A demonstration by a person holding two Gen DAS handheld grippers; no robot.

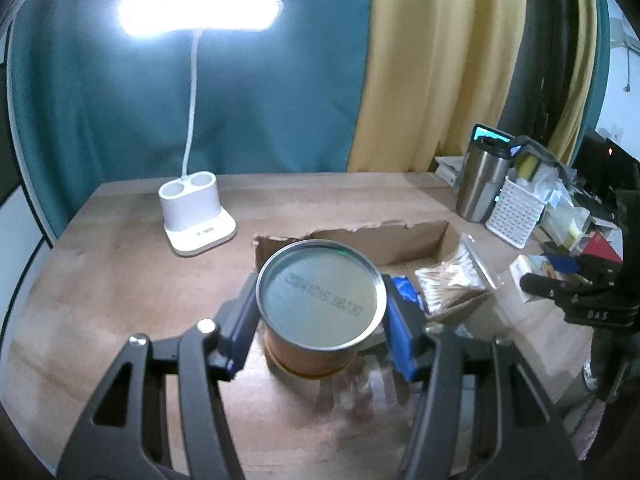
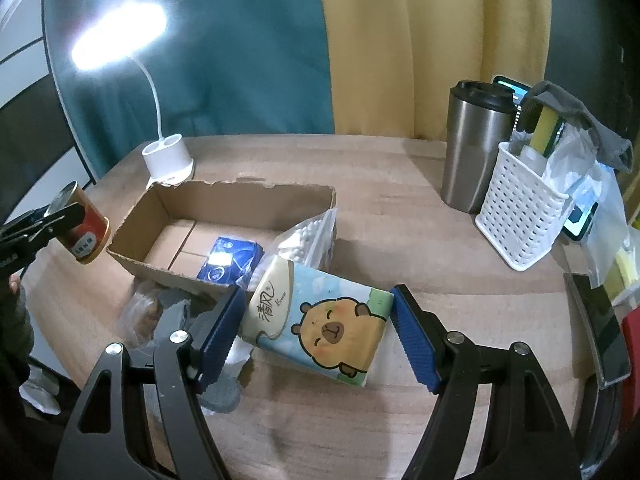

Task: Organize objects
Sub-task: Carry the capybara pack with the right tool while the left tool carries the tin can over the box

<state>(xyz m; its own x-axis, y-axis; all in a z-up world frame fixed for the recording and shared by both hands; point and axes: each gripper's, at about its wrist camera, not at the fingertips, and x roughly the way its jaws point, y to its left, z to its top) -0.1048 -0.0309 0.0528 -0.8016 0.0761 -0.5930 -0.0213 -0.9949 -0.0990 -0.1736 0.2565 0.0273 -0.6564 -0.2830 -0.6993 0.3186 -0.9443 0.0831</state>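
My left gripper (image 1: 320, 312) is shut on a tin can (image 1: 320, 300) with a silver top and orange-red label, held above the table in front of the cardboard box (image 1: 404, 240). The can also shows in the right wrist view (image 2: 86, 226), left of the box (image 2: 240, 196). My right gripper (image 2: 316, 332) is open, its blue pads (image 2: 412, 336) on either side of a tissue pack (image 2: 320, 320) with a capybara picture lying on the table. Inside the box lie a blue packet (image 2: 230, 260) and a bag of cotton swabs (image 2: 308, 236).
A lit white desk lamp (image 1: 196, 216) stands at the back left. A steel tumbler (image 2: 472, 148) and a white perforated basket (image 2: 520, 216) with sponges stand at the right, with clutter beyond. A clear wrapped item (image 2: 140, 312) lies left of my right gripper.
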